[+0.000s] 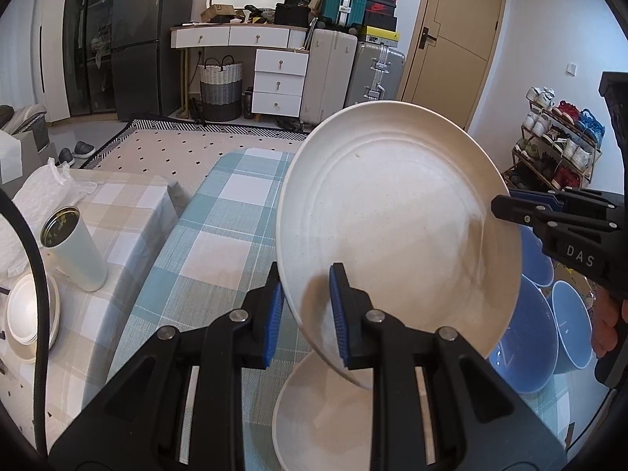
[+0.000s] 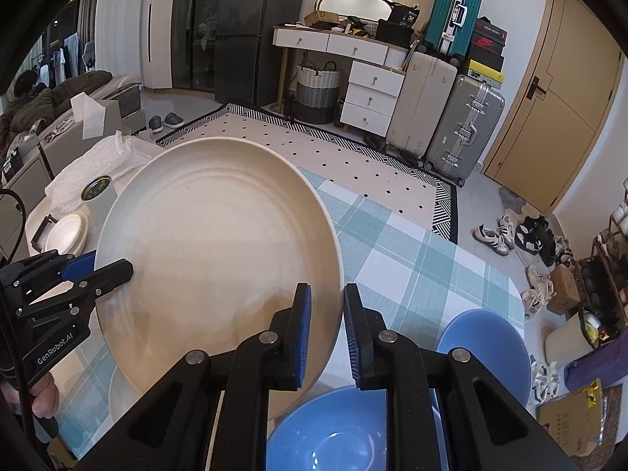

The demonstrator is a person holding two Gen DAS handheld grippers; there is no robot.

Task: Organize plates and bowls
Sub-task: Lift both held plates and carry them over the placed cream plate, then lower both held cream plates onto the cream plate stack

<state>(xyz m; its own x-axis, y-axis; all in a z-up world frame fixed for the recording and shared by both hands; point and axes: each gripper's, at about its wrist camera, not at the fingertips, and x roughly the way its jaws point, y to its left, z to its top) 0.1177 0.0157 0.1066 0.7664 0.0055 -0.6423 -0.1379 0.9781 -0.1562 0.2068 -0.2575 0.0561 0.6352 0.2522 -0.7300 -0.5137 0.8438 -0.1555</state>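
Plate (image 1: 392,212) rim clamped by left gripper (image 1: 306,310), right gripper (image 2: 327,333)

Cream plate (image 1: 396,212); black grippers with blue-padded fingers (image 1: 337,314); blue bowls (image 2: 333,431); teal, white and beige checked tabletop (image 1: 219,235); white rug (image 2: 333,149) with black diamonds.

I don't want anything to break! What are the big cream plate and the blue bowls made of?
The cream plate looks matte and faintly speckled, maybe wheat-straw plastic or melamine, though stoneware is possible. The blue bowls look like smooth plastic: even colour with a soft sheen. I cannot be certain of either from the pictures.
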